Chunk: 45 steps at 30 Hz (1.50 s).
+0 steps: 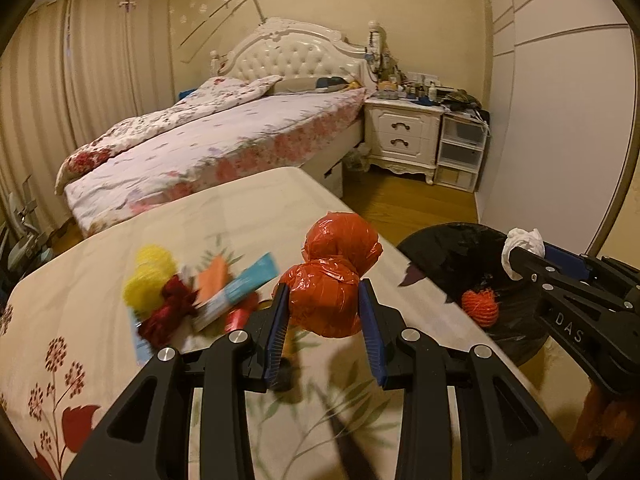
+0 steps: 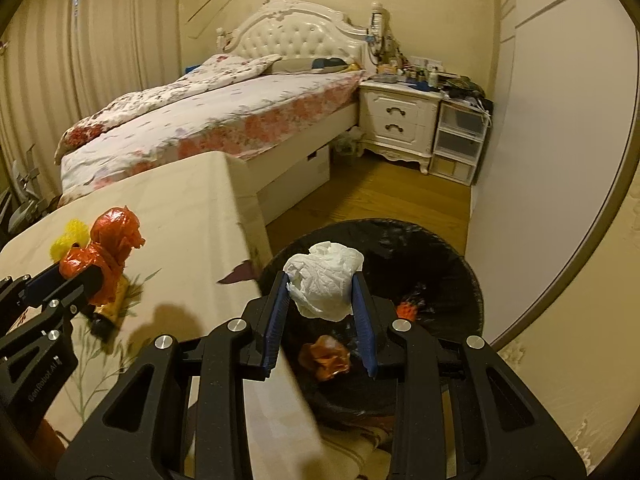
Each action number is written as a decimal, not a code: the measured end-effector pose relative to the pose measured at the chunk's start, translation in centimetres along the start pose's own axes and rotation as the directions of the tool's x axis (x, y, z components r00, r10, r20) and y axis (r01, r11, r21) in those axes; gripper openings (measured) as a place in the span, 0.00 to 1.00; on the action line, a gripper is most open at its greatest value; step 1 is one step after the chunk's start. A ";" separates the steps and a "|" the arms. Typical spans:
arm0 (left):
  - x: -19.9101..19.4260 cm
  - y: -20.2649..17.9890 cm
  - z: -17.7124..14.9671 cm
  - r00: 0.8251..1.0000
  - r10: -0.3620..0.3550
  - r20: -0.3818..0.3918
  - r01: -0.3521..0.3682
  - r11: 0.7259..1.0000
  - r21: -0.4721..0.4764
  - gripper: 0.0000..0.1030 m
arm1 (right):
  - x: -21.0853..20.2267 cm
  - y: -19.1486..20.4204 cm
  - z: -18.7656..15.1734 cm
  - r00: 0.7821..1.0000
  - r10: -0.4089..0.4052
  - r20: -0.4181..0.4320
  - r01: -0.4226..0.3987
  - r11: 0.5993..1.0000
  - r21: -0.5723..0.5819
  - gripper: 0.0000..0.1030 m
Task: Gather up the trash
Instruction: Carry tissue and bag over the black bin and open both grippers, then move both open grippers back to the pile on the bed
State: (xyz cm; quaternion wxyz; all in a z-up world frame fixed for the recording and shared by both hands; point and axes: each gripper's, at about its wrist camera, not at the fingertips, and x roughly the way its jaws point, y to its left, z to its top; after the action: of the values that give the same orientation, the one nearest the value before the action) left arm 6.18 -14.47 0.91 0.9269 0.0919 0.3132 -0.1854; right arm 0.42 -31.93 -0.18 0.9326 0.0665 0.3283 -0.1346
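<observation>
My left gripper (image 1: 325, 296) is shut on a crumpled red plastic bag (image 1: 332, 276), held just above the cloth-covered table (image 1: 248, 204). The same bag (image 2: 106, 252) shows at the left of the right wrist view, in the left gripper (image 2: 94, 276). My right gripper (image 2: 320, 292) is shut on a wad of white tissue (image 2: 324, 276) over the black-lined trash bin (image 2: 460, 264). That tissue (image 1: 524, 248) and the right gripper (image 1: 520, 260) also appear at the right of the left wrist view, above the bin (image 1: 440, 248). Orange trash (image 2: 326, 356) lies inside the bin.
More litter stays on the table: a yellow mesh ball (image 1: 148, 276), a dark red scrap (image 1: 168, 312) and a teal and orange wrapper (image 1: 240, 284). A bed (image 1: 224, 132) stands behind the table, a white nightstand (image 1: 404, 136) beside it, and wooden floor (image 2: 376, 196) around the bin.
</observation>
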 end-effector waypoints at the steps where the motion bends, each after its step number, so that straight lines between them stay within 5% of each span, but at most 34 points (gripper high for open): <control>1: 0.2 -0.2 0.1 1.000 -0.005 -0.002 0.005 1.000 0.003 0.34 | 0.1 -0.3 0.1 1.000 -0.008 0.002 0.008 1.000 0.004 0.30; 32: 8.0 -6.5 3.2 0.995 -0.067 -0.071 0.072 0.995 0.067 0.35 | 5.1 -5.9 1.4 0.994 -0.099 -0.041 0.103 0.989 0.111 0.32; 38: 8.8 -6.3 3.1 0.994 -0.061 -0.089 0.065 0.997 0.041 0.60 | 5.4 -6.3 1.4 0.992 -0.119 -0.037 0.123 0.985 0.120 0.45; 45: 8.4 -6.1 3.3 0.996 -0.048 -0.077 0.051 0.998 0.034 0.70 | 5.4 -6.3 1.4 0.990 -0.136 -0.037 0.139 0.983 0.121 0.49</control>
State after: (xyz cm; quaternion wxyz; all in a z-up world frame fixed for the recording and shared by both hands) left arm 11.69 -23.32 -2.00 0.9075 0.1076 0.3473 -0.2102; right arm 3.38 -39.35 -2.73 0.9104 0.1033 0.3364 -0.2178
